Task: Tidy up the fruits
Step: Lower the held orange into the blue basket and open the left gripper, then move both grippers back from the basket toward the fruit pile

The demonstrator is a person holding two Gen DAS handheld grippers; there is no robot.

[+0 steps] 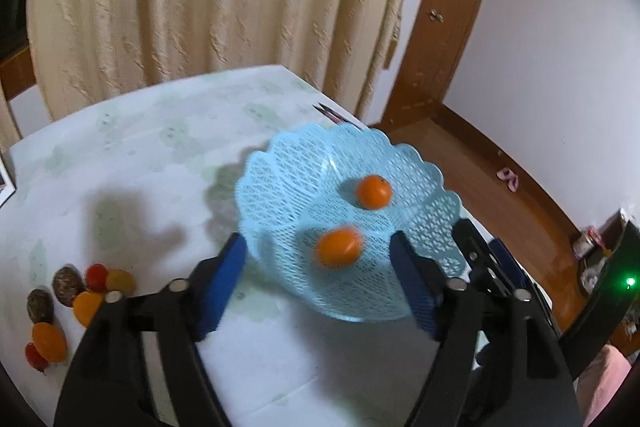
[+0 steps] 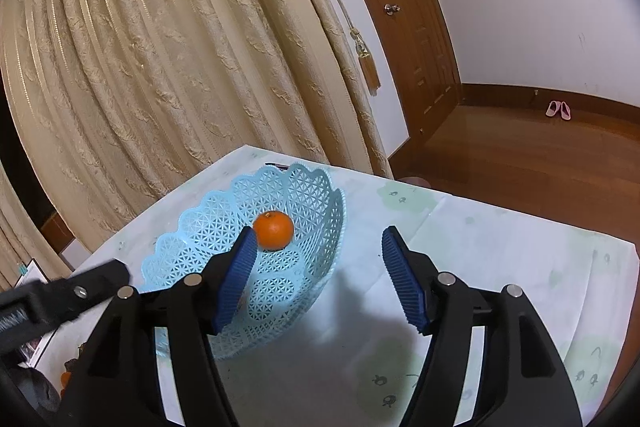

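A light blue lattice basket (image 1: 280, 163) stands on the table and holds a small orange (image 1: 373, 191). A second, blurred orange fruit (image 1: 339, 247) is between my open left gripper's (image 1: 318, 253) fingers, over the basket, touching neither pad. The right wrist view shows the basket (image 2: 192, 239) with one orange (image 2: 273, 229) in it. My right gripper (image 2: 316, 247) is open and empty, over the basket's right rim. The left gripper's body (image 2: 68, 293) shows at the left there.
Several small fruits lie at the table's left: orange ones (image 1: 49, 342), red tomatoes (image 1: 97, 277) and dark brown round ones (image 1: 68, 281). The table (image 1: 140, 155) has a pale patterned cloth. Curtains (image 2: 160, 67) hang behind. The wooden floor (image 2: 540, 163) lies beyond the table's right edge.
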